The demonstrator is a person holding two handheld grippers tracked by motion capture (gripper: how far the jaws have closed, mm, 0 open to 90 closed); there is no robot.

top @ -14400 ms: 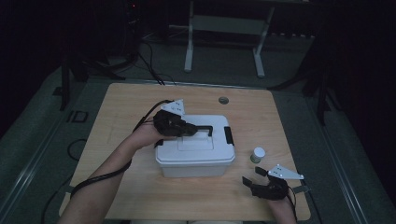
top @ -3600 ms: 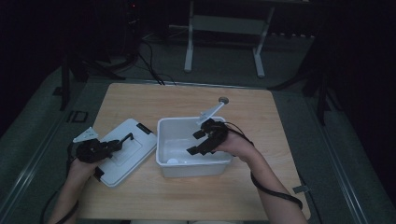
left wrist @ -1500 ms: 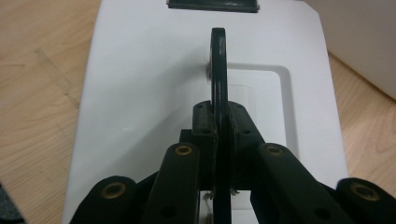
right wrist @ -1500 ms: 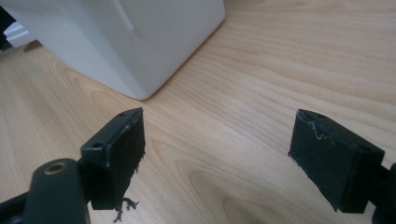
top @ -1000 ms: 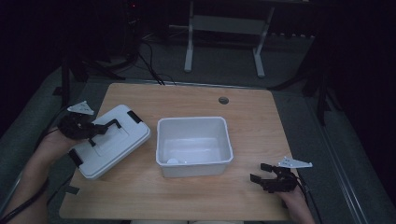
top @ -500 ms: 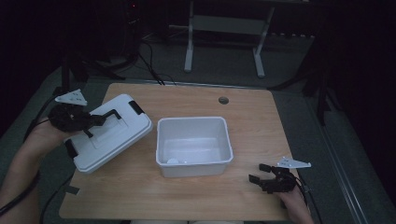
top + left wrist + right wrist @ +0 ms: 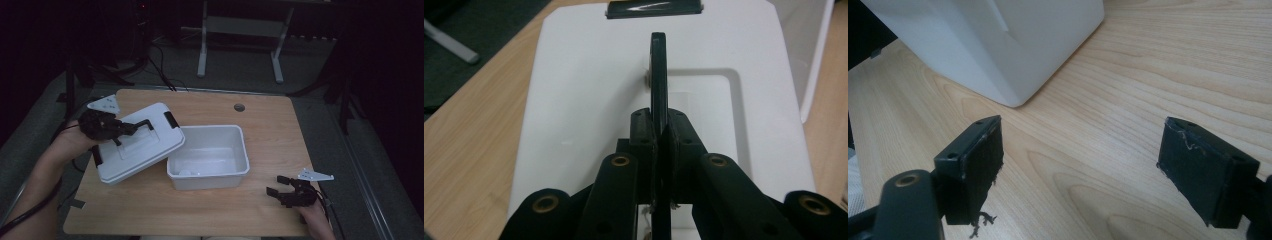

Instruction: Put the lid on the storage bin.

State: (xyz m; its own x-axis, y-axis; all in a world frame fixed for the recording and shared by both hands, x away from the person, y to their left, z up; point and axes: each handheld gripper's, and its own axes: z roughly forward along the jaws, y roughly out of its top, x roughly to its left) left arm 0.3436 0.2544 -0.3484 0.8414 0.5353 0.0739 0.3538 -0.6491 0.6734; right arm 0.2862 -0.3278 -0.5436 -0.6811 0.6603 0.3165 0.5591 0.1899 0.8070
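Pale wood-grain laminate covers the table [image 7: 210,215], a rounded slab with a small round grommet hole [image 7: 239,107] near its far edge. Around it the room is dim: grey floor, dark cables [image 7: 155,65] trailing off behind the table's far left corner, and the pale legs of a metal stand [image 7: 240,45] farther back.

Near the middle of the table sits an open white plastic bin [image 7: 208,156], and something small and pale lies at its near inner wall, too faint to make out. Just left of it, the white lid [image 7: 137,145] hangs tilted, its right edge close over the bin's left rim, black latches at its ends. The left gripper [image 7: 131,128] has its jaws pinched tight on the lid's black handle [image 7: 659,75]; in the left gripper view the two jaws are pressed flat against the thin bar, with the lid's white top spreading out beyond it and wood showing at the left.

The right gripper [image 7: 281,186] rests low at the table's near right corner, well apart from the bin, its jaws spread wide with nothing between them. In the right gripper view the bin's rounded corner [image 7: 1013,60] stands ahead on bare wood, and the pads [image 7: 975,165] frame empty tabletop.
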